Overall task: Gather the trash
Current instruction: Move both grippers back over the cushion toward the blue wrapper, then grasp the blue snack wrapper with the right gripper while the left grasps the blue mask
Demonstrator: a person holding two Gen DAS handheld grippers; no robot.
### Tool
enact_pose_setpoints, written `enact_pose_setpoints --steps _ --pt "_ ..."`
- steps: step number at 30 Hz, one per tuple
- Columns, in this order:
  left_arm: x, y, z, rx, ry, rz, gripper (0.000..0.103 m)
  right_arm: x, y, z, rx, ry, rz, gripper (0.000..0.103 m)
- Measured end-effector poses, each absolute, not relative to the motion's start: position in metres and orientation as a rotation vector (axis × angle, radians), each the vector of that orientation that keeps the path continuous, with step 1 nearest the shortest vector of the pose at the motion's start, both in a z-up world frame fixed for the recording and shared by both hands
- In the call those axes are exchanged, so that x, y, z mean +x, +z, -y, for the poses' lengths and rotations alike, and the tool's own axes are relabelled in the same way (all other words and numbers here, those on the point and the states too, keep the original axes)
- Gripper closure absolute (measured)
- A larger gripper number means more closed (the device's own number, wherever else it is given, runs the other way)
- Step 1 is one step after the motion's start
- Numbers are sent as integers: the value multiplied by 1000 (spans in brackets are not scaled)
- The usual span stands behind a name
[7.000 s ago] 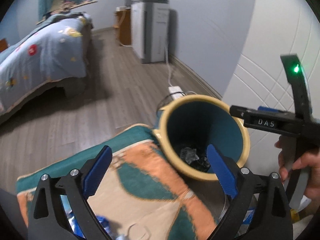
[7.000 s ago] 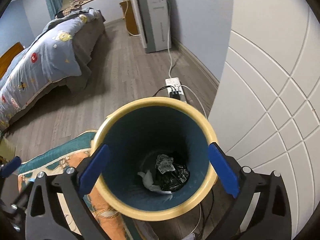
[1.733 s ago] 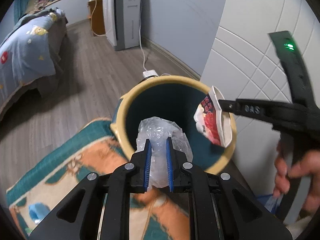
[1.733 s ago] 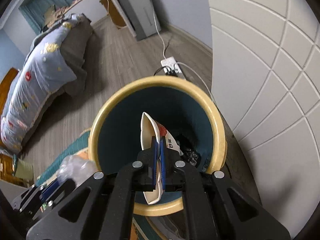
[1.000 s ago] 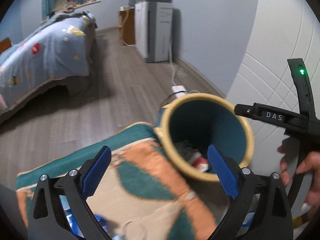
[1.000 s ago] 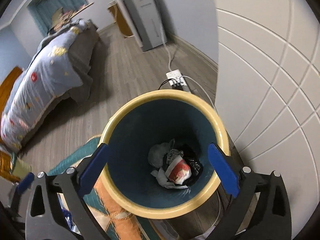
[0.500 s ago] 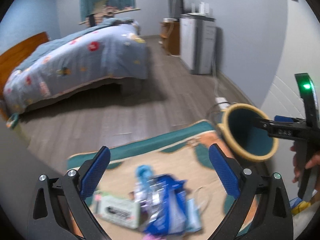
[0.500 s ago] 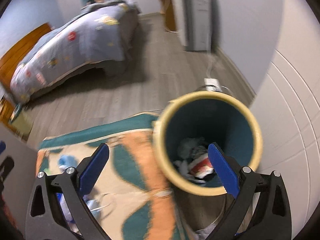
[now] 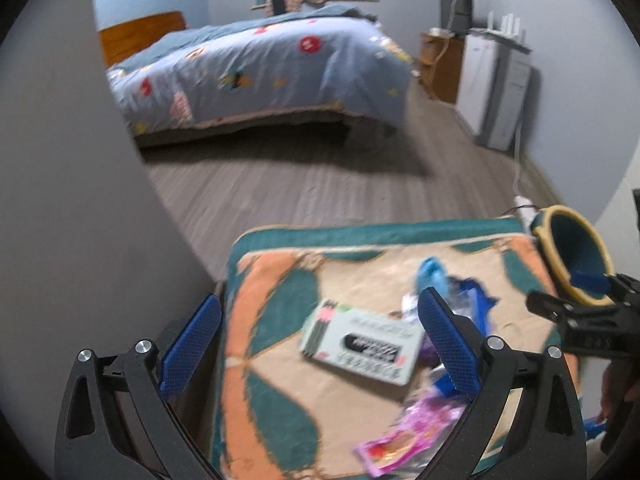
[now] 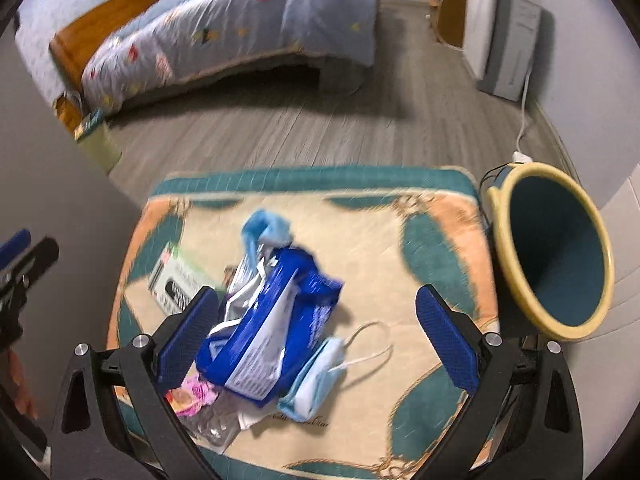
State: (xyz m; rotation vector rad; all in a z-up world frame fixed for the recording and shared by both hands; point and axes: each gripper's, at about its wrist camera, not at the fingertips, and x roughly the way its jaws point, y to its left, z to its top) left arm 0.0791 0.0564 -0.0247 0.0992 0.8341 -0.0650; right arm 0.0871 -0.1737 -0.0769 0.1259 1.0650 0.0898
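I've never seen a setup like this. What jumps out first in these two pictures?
A heap of litter in the middle of a patterned mat: a crumpled blue wrapper, a face mask at its right, a pale box at its left and a pink packet nearest the camera. At the mat's right edge stands a yellow-rimmed bin. Both pairs of tongs, left and right, gape open over the heap, holding nothing.
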Motion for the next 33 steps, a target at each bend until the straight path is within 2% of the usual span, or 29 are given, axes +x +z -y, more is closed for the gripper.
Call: enact_pose_setpoints --steps 11,12,13,14,16,17,18,21,33 --pt "90 -54 -68 61 -71 -932 5 100 -118 142 72 148 -1144 6" --pt "91 -57 -67 61 -69 -937 5 101 -120 139 56 154 -1148 10" --pt "93 -59 -66 69 -64 -941 5 103 -124 135 37 170 -1157 21" --pt "94 -61 -65 81 -59 -946 5 105 -127 133 25 177 -1166 27" --pt "96 -66 -62 100 -52 -954 5 106 -131 131 31 200 -1186 51" --pt "97 -69 -61 108 -50 -959 5 107 -133 132 48 213 -1200 60" --pt "98 -71 -59 113 -49 -963 5 108 -134 133 71 231 -1212 73" --pt "101 -78 -54 123 -50 -984 5 107 -129 138 83 238 -1211 86" --pt "118 -95 -23 121 -82 -1004 5 109 -73 192 158 209 -1048 88"
